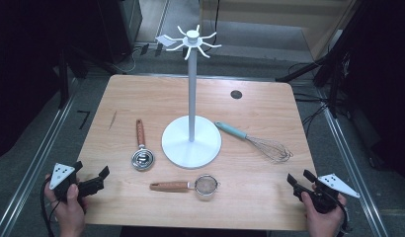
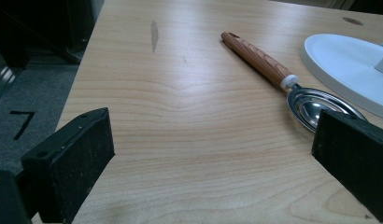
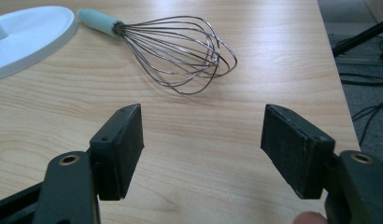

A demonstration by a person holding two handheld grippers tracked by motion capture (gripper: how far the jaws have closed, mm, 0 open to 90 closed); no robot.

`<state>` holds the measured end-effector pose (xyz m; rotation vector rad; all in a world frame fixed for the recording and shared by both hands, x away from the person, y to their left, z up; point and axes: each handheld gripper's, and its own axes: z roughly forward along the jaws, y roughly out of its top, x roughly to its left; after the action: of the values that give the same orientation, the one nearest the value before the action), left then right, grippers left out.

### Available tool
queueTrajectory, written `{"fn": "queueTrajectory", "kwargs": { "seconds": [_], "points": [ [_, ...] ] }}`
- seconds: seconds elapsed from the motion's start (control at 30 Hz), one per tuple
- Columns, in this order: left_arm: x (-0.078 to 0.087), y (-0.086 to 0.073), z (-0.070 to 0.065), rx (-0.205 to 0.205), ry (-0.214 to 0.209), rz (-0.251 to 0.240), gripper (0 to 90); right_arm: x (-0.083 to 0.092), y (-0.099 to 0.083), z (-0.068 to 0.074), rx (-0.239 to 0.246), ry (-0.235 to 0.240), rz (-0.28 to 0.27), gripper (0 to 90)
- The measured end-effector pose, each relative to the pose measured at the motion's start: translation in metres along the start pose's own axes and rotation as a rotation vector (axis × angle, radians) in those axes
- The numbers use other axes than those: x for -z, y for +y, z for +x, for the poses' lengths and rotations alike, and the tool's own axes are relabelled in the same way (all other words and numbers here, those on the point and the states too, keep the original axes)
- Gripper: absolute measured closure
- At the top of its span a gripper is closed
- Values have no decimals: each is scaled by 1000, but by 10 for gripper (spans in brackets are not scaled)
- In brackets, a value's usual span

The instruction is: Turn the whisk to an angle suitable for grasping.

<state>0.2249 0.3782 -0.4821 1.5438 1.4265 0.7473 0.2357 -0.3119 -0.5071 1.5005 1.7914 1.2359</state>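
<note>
A white hook stand (image 1: 191,89) rises from its round base (image 1: 177,148) mid-table. Left of the base lies a metal scoop with a wooden handle (image 1: 141,150), seen close in the left gripper view (image 2: 292,91). In front of the base rests a small strainer with a wooden handle (image 1: 190,186). A wire whisk with a teal handle (image 1: 255,141) lies to the right, also ahead of my right gripper's jaws (image 3: 175,49). My left gripper (image 1: 91,180) is held open at the table's front left corner (image 2: 213,158). My right gripper (image 1: 299,180) stands open at the front right (image 3: 202,144). Neither holds anything.
The wooden table (image 1: 141,94) has a dark round cap (image 1: 235,94) near its back right. Metal rails run along the floor on both sides. Tripod legs and cables lie right of the table, and dark equipment stands behind it.
</note>
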Motion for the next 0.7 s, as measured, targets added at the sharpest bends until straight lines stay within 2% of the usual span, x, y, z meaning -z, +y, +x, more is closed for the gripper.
{"fn": "queueTrajectory", "kwargs": {
  "seconds": [0.07,0.1,0.13,0.17,0.23,0.27,0.37,0.4,0.47,0.53,0.7],
  "points": [
    [0,0,0,-2,3,2,0,0,1,-1,5,12,2,336],
    [0,0,-1,-9,3,0,0,0,4,-1,26,37,5,380],
    [0,0,-2,-13,2,-4,0,1,5,0,30,40,7,400],
    [1,0,-1,-14,0,-6,0,1,6,1,52,31,6,400],
    [1,-1,-1,-9,-4,-8,0,2,12,3,95,-39,7,400],
    [1,-1,-1,-8,-4,-9,0,3,16,3,98,-34,14,399],
    [1,-1,-1,-7,-6,-8,0,6,22,4,94,20,35,373],
    [1,-1,-1,-8,-7,-9,0,7,23,6,99,34,58,372],
    [1,-1,-1,-10,-8,-8,0,7,24,13,151,56,102,307],
    [1,-1,-1,-13,-13,-6,0,5,26,19,202,73,149,297],
    [1,-1,-1,-17,-11,-4,0,-1,33,31,251,116,224,341]
  ]
}}
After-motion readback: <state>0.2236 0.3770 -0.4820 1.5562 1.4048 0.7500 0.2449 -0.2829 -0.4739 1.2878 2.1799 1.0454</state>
